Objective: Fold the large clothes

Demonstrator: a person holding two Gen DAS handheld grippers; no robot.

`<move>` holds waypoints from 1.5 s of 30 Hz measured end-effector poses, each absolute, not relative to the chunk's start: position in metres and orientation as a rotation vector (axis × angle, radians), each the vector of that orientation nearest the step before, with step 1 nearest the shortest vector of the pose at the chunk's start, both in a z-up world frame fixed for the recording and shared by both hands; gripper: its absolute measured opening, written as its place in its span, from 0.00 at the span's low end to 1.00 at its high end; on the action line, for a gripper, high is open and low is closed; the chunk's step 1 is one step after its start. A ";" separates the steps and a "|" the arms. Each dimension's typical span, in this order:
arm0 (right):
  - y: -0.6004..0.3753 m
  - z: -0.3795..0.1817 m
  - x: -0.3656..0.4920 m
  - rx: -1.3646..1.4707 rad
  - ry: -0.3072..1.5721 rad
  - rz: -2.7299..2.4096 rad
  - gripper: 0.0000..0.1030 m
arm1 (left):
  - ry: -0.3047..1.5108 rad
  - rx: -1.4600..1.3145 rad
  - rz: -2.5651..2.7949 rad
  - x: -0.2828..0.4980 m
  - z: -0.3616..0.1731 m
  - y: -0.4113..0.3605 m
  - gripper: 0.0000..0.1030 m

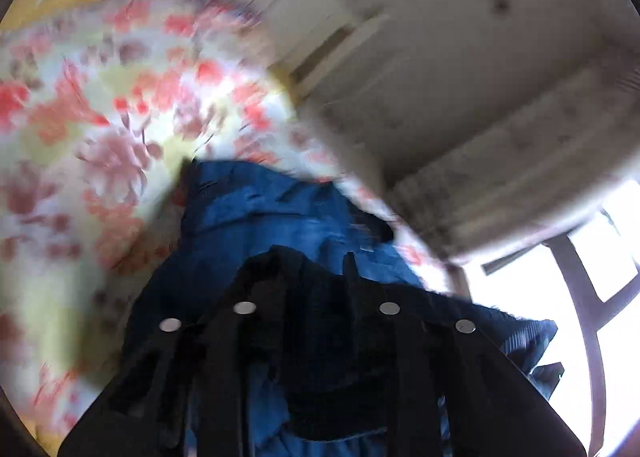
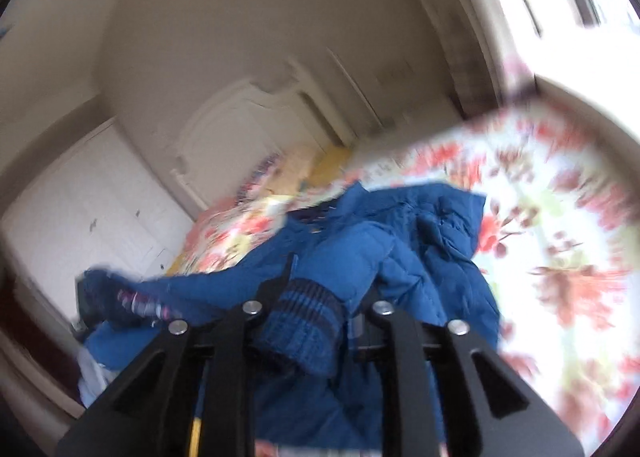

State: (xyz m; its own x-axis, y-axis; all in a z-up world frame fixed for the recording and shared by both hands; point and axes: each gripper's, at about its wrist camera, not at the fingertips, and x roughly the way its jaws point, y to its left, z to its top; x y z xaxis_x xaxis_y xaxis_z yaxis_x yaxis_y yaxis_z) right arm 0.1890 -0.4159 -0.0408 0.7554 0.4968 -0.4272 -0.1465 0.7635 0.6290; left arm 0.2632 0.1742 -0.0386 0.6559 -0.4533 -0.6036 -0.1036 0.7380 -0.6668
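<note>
Though blurred, left view: left gripper [image 1: 320,273] pinching a dark fold of blue jacket [image 1: 256,213], lifted over flowered bedspread [image 1: 100,105].

Right view: right gripper [image 2: 316,309] clamped on ribbed cuff [image 2: 304,321]. Spreading step; next, lay flat.

No text, label, brand, number or sign can be read in either view. Both pictures are blurred by motion. The blue jacket [image 2: 400,241] shows no legible tag or logo, the floral bedspread [image 1: 120,117] bears only a flower pattern, and the white wardrobe [image 2: 100,197] carries no lettering.
</note>
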 end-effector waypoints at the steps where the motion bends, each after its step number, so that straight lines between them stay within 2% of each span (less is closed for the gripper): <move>1: -0.420 -0.056 0.218 0.656 0.672 0.364 0.36 | 0.884 -0.733 -0.203 0.277 -0.048 0.174 0.29; 2: -0.423 -0.070 0.239 0.690 0.708 0.355 0.52 | 0.948 -0.756 -0.191 0.300 -0.067 0.177 0.39; 3: -0.426 -0.081 0.251 0.720 0.726 0.341 0.64 | 0.962 -0.784 -0.205 0.307 -0.074 0.181 0.52; 4: -0.432 -0.092 0.260 0.757 0.734 0.323 0.65 | 0.955 -0.816 -0.224 0.315 -0.079 0.190 0.54; 7: -0.453 -0.104 0.268 0.807 0.681 0.356 0.66 | 0.879 -0.735 -0.220 0.317 -0.061 0.209 0.56; 11: -0.464 -0.096 0.274 0.572 0.701 0.294 0.66 | 0.843 -0.517 -0.212 0.321 -0.032 0.215 0.56; 15: -0.445 -0.099 0.291 0.348 0.803 0.350 0.66 | 0.965 -0.334 -0.335 0.332 -0.056 0.188 0.56; 18: -0.433 -0.108 0.307 0.268 0.852 0.380 0.72 | 1.001 -0.218 -0.394 0.329 -0.077 0.167 0.56; 32: -0.444 -0.131 0.331 0.427 0.864 0.516 0.72 | 1.058 -0.334 -0.514 0.382 -0.090 0.147 0.58; 33: -0.445 -0.131 0.332 0.440 0.862 0.521 0.64 | 1.041 -0.363 -0.507 0.383 -0.091 0.148 0.51; 34: -0.445 -0.130 0.331 0.444 0.852 0.527 0.57 | 1.016 -0.402 -0.469 0.380 -0.093 0.152 0.39; 35: -0.444 -0.127 0.326 0.429 0.825 0.521 0.35 | 0.999 -0.439 -0.442 0.373 -0.092 0.157 0.20; 36: -0.443 -0.122 0.320 0.415 0.798 0.531 0.19 | 0.977 -0.472 -0.442 0.366 -0.089 0.160 0.15; 38: -0.438 -0.105 0.297 0.363 0.735 0.504 0.14 | 0.887 -0.498 -0.452 0.334 -0.073 0.164 0.14; 41: -0.426 -0.078 0.263 0.275 0.670 0.498 0.13 | 0.831 -0.458 -0.445 0.301 -0.050 0.163 0.13; 45: -0.417 -0.035 0.263 0.231 0.647 0.484 0.13 | 0.781 -0.423 -0.411 0.325 -0.005 0.164 0.13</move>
State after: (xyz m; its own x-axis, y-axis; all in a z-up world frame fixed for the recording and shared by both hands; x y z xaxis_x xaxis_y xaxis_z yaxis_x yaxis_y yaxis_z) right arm 0.2631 -0.4170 -0.0347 0.6925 0.4992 -0.5207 -0.3582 0.8646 0.3525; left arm 0.3247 0.1641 -0.0046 0.6407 -0.5005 -0.5822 0.1957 0.8397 -0.5065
